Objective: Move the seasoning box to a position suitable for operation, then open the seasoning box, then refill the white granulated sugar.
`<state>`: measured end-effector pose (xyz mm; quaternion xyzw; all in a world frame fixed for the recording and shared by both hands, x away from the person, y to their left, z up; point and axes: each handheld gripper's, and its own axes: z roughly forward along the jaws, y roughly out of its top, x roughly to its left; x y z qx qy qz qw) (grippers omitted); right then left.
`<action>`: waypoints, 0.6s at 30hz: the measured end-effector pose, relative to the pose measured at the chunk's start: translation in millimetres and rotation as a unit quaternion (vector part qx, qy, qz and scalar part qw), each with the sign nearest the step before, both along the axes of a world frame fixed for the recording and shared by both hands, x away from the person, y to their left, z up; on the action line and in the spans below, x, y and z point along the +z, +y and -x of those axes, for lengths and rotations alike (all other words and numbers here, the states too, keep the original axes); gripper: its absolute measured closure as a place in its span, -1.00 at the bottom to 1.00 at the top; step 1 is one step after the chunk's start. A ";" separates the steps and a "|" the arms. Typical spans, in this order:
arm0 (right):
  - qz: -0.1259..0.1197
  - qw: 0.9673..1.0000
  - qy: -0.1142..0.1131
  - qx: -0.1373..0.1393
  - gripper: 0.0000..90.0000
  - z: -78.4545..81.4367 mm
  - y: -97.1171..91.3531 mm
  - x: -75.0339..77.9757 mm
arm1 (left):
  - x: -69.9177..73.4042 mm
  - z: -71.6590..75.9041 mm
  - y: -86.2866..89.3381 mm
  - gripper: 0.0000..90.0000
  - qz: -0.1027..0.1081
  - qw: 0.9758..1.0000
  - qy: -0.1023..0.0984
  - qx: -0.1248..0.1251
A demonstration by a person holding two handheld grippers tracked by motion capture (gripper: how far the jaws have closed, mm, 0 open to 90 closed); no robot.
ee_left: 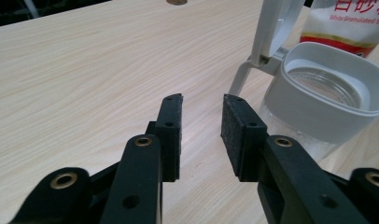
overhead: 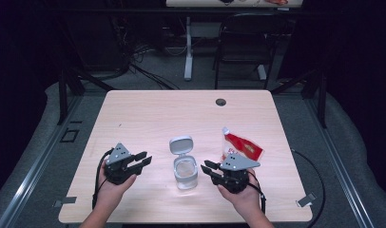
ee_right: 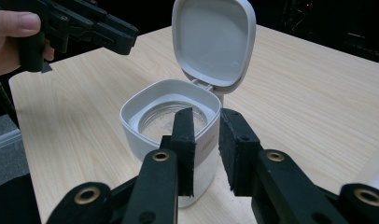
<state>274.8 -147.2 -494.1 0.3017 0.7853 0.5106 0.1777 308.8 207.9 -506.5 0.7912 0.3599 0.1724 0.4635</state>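
So the white-collared glass jar [overhead: 185, 172] sits lid-up between left gripper [overhead: 142, 160] and right gripper [overhead: 208, 168], both sets of fingers apart and empty, probably for filling from the red sugar pouch [overhead: 242, 147].

A light wooden table [overhead: 134, 118] with rounded corners stood on a grey carpeted floor [overhead: 34, 156]. A round cable hole [overhead: 221, 102] sat near the table's far edge, right of the middle. Beyond the far edge, a black chair [overhead: 243, 45] stood beside the white leg of another desk [overhead: 188, 47], and dark cables [overhead: 143, 71] trailed across the floor. The room around lay dark, the tabletop lit from above. Metal rails [overhead: 29, 175] ran along the floor on both sides.
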 end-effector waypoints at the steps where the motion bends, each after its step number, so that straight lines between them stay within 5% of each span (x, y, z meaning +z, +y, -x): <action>1: 0.002 1.000 0.000 0.000 0.68 1.0 -0.6 -0.1 | -0.4 2.1 3.3 0.49 0.003 1.000 -0.003 0.003; 18: 0.021 1.000 0.001 -0.021 0.62 19.2 -31.0 -4.8 | -7.8 3.7 14.4 0.45 0.008 1.000 -0.002 0.028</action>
